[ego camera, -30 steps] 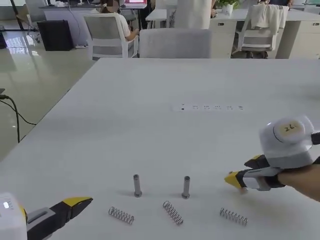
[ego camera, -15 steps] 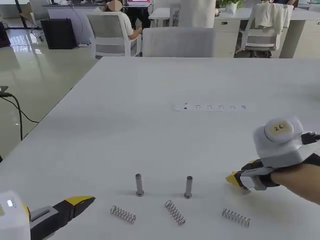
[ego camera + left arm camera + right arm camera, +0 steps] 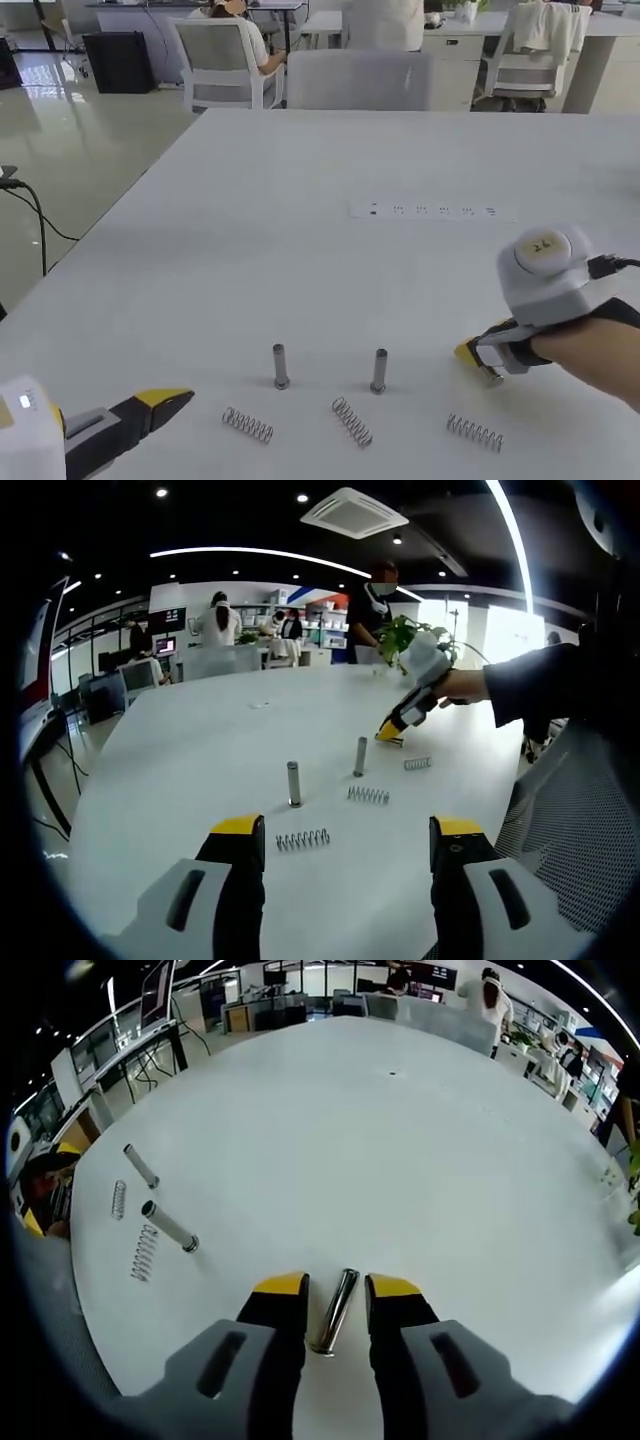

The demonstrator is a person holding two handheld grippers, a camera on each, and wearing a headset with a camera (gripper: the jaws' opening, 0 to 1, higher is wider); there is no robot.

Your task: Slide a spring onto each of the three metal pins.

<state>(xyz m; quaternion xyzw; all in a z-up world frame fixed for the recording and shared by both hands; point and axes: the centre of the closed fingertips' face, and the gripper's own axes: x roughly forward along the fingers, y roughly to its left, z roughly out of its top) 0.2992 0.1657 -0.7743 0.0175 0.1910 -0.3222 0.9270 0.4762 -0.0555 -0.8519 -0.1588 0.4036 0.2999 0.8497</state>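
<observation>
Head view: white table [image 3: 300, 200] takes most of the frame. Its left edge runs diagonally down to the lower left, and its far edge sits beyond the socket strip [image 3: 420, 211], with a grey chair [image 3: 355, 80] pushed up to it. The tabletop is bare all around the strip, so there is wide room on the near side of it.

The left gripper [image 3: 345, 828] is low and far to the near-left of the strip, with jaws wide apart and nothing between them. The right gripper [image 3: 337, 1285] is on the near-right of the strip, held by a hand. Its jaws are narrow and closed on the third pin [image 3: 335, 1312], which sits tilted with its base at the tabletop.

Two pins stand upright on the near side of the strip, the left pin [image 3: 280, 366] and the right pin [image 3: 379, 370], well apart from each other.

Three springs lie flat, nearer still than the pins and further from the strip: the left spring [image 3: 247, 425], the middle spring [image 3: 352, 422] and the right spring [image 3: 474, 433]. None of them touches a pin, and there are clear gaps between them.
</observation>
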